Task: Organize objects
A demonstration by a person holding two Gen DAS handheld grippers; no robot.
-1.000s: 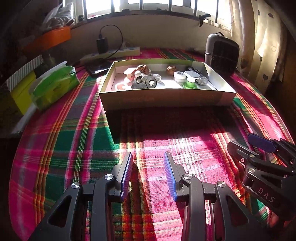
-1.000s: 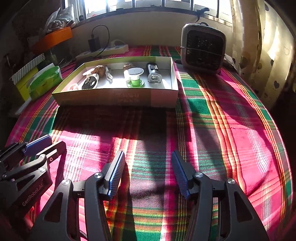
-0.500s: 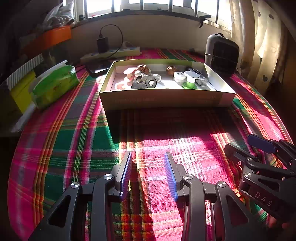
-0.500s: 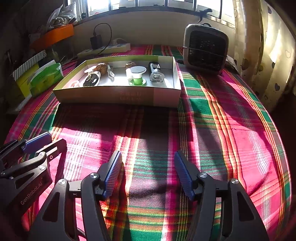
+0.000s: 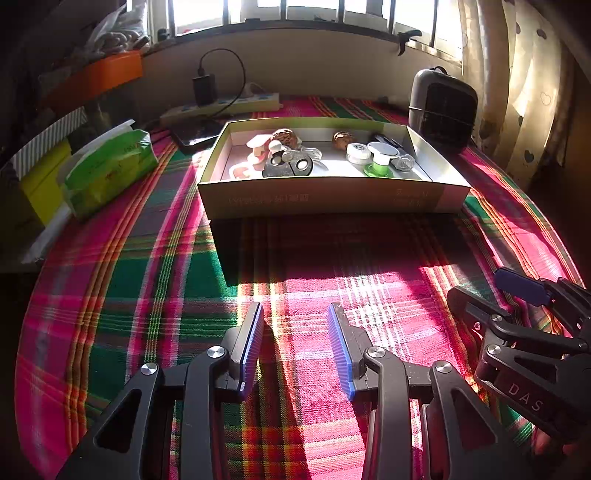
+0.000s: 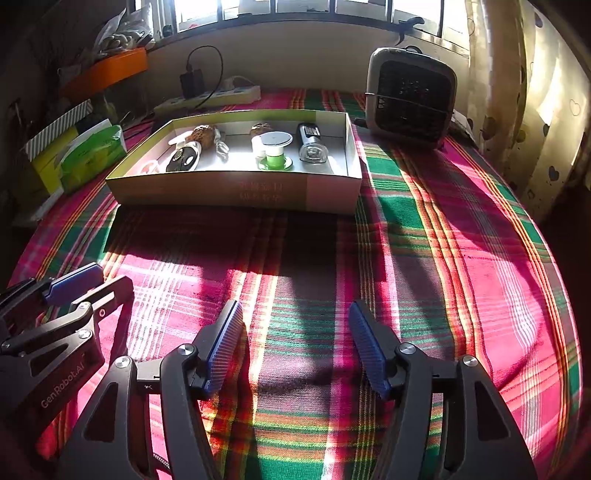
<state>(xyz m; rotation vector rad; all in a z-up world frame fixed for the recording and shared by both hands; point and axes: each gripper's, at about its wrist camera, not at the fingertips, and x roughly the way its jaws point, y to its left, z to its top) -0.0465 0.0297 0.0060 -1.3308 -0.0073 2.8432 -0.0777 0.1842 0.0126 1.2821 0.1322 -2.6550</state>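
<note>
Small items already sit inside the shallow cardboard box [image 5: 332,199] at twelve o'clock; my left gripper [image 5: 295,347] and right gripper [image 6: 295,347] hover with jaws apart, empty, so I judge the sorting nearly finished.

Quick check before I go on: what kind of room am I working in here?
Most likely a lived-in home room, not a lab: a plaid tablecloth under a barred window, heart-print curtains, a small heater, and a power strip with a charger.

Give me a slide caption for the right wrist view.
Open, empty right gripper over plaid cloth, facing a shallow box of small objects.
</note>
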